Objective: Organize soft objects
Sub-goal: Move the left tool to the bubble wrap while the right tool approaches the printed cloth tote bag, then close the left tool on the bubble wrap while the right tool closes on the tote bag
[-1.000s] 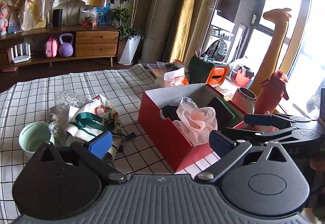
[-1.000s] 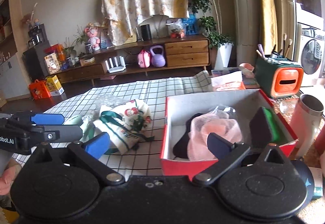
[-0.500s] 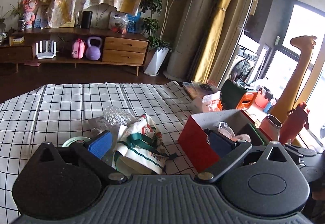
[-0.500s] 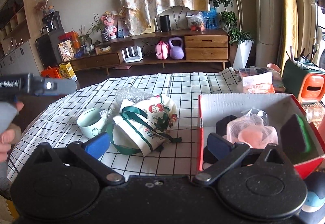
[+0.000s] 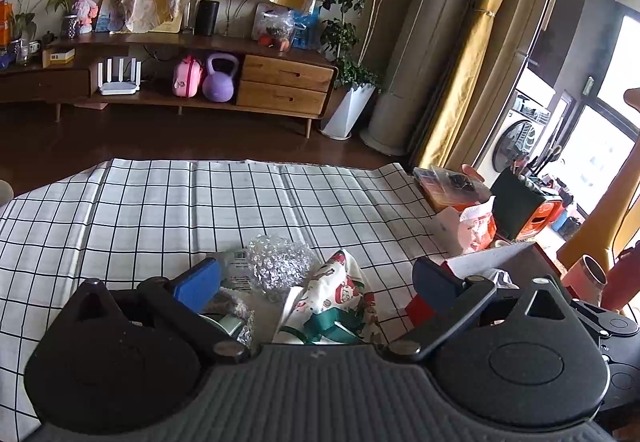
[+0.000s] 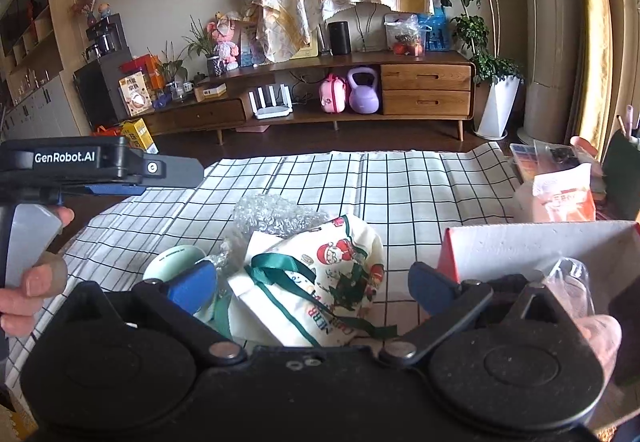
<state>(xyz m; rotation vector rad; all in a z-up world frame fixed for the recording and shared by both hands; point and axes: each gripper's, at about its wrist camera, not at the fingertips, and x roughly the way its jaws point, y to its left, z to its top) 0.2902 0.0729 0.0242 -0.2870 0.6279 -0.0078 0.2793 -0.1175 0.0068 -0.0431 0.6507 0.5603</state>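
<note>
A white cloth bag with Christmas prints and a green ribbon lies on the checked tablecloth, also in the left wrist view. Crumpled bubble wrap lies behind it, also in the left wrist view. A red box on the right holds a dark item and a clear-wrapped item; its corner shows in the left wrist view. My right gripper is open and empty above the bag. My left gripper is open and empty above the bag and wrap; in the right wrist view it is seen at left.
A pale green cup stands left of the bag. An orange-white packet and a tray of small items sit at the table's far right. A dark green and orange holder and metal tumbler stand beyond the box.
Both grippers have pulled back and swung left, away from the red box. The bag and bubble wrap now sit centred between the open fingers; the box has slid to the right edge.
</note>
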